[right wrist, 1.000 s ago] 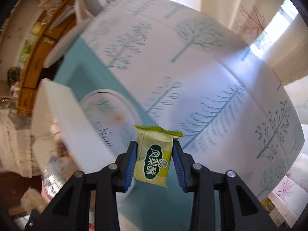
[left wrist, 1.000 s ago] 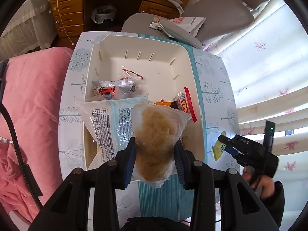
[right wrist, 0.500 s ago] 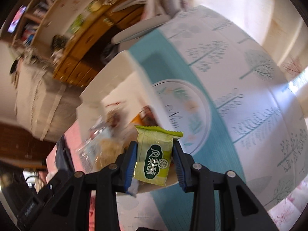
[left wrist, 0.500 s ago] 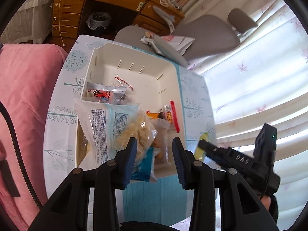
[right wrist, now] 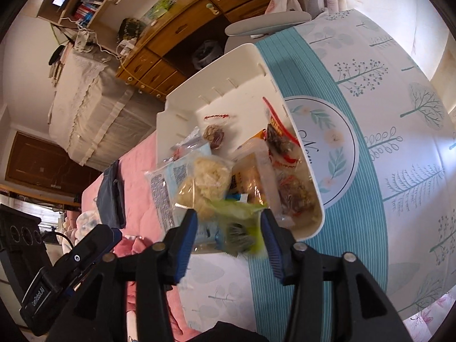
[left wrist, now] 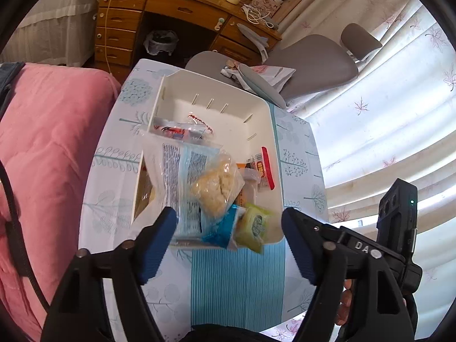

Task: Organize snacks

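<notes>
A white bin (left wrist: 199,91) (right wrist: 216,65) on the patterned tablecloth holds several snack packets. A clear bag of pale floss (left wrist: 216,185) (right wrist: 205,176) leans on a large clear-and-blue packet (left wrist: 176,176). A green packet (left wrist: 253,225) (right wrist: 242,228) is at the bin's near corner, blurred in the right wrist view. My left gripper (left wrist: 228,242) is open and empty above the bin's near edge. My right gripper (right wrist: 229,236) is open, with the green packet loose between the jaws.
A pink quilt (left wrist: 42,156) lies left of the table. A grey office chair (left wrist: 307,65) and a wooden desk (left wrist: 171,8) stand beyond the bin. Curtains (left wrist: 384,114) hang on the right. The blue striped cloth (left wrist: 236,285) runs in front of the bin.
My left gripper opened and let the floss bag drop into the bin. My right gripper carried the green packet to the bin's near corner and opened.
</notes>
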Demonstrator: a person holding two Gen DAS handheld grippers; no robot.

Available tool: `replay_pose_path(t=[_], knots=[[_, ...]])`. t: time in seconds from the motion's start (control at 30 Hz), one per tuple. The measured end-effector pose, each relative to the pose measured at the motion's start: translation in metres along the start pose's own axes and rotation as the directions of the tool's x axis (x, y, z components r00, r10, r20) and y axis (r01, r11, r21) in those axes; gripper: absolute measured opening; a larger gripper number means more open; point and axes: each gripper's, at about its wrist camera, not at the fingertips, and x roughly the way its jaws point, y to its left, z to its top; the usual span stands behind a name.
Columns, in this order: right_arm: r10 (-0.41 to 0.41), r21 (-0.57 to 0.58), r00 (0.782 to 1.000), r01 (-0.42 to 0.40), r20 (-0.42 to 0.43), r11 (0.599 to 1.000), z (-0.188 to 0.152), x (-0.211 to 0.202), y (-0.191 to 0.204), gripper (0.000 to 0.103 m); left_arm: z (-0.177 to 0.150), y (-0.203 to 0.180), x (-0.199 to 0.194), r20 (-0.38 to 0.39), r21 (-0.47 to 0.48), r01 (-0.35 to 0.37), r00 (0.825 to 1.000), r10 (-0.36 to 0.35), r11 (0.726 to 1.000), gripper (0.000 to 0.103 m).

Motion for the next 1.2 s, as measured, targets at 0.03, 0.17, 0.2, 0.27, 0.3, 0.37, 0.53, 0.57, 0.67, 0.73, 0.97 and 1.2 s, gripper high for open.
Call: replay_pose_path(t=[0.03, 0.17, 0.2, 0.27, 0.3, 0.37, 0.53, 0.57, 0.67, 0.73, 0.97, 1.2], knots=[[0.0, -0.002, 1.0, 0.0, 0.003, 1.0, -0.002, -0.003, -0.001, 0.055, -0.003, 0.0, -0.002, 0.001, 0.001, 0.0, 1.0, 0.0, 1.0, 0.076], [-0.011, -0.006, 1.0, 0.011, 0.015, 1.0, -0.015, -0.017, -0.004, 0.068, -0.014, -0.009, -0.01, 0.001, 0.032, -0.033, 0.999, 0.033, 0.999, 0.082], [-0.017, -0.007, 1.0, 0.018, 0.016, 1.0, -0.018, -0.021, -0.006, 0.07, -0.017, -0.012, -0.012, 0.004, 0.046, -0.051, 0.999, 0.051, 0.998, 0.083], [-0.036, -0.016, 0.999, 0.036, 0.014, 0.999, -0.027, -0.027, -0.008, 0.073, -0.023, -0.021, -0.016, 0.006, 0.083, -0.07, 0.998, 0.07, 0.994, 0.083], [-0.048, -0.021, 0.999, 0.049, 0.015, 0.999, -0.032, -0.03, -0.01, 0.074, -0.027, -0.025, -0.018, 0.005, 0.098, -0.068, 0.998, 0.068, 0.993, 0.083], [-0.073, -0.041, 0.997, 0.073, 0.008, 0.996, -0.041, -0.034, -0.011, 0.075, -0.033, -0.03, -0.021, 0.0, 0.118, -0.065, 0.998, 0.065, 0.991, 0.083], [-0.145, -0.113, 0.989, 0.145, 0.006, 0.983, -0.063, -0.043, -0.009, 0.077, -0.048, -0.044, -0.028, -0.009, 0.165, -0.076, 0.997, 0.078, 0.983, 0.084], [-0.164, -0.14, 0.986, 0.165, 0.015, 0.976, -0.067, -0.045, -0.006, 0.078, -0.051, -0.048, -0.029, -0.007, 0.175, -0.084, 0.996, 0.087, 0.981, 0.084], [-0.2, -0.216, 0.978, 0.207, 0.057, 0.954, -0.078, -0.052, 0.001, 0.081, -0.061, -0.055, -0.031, -0.005, 0.199, -0.099, 0.995, 0.102, 0.975, 0.085], [-0.221, -0.279, 0.971, 0.238, 0.09, 0.93, -0.087, -0.058, 0.009, 0.084, -0.066, -0.058, -0.033, -0.003, 0.205, -0.112, 0.993, 0.115, 0.972, 0.085], [-0.254, -0.383, 0.961, 0.277, 0.109, 0.881, -0.111, -0.076, 0.025, 0.093, -0.074, -0.068, -0.054, 0.069, 0.209, -0.191, 0.981, 0.18, 0.959, 0.085], [-0.27, -0.368, 0.96, 0.279, 0.078, 0.887, -0.121, -0.094, 0.019, 0.094, -0.085, -0.08, -0.055, 0.049, 0.214, -0.223, 0.975, 0.217, 0.951, 0.085]])
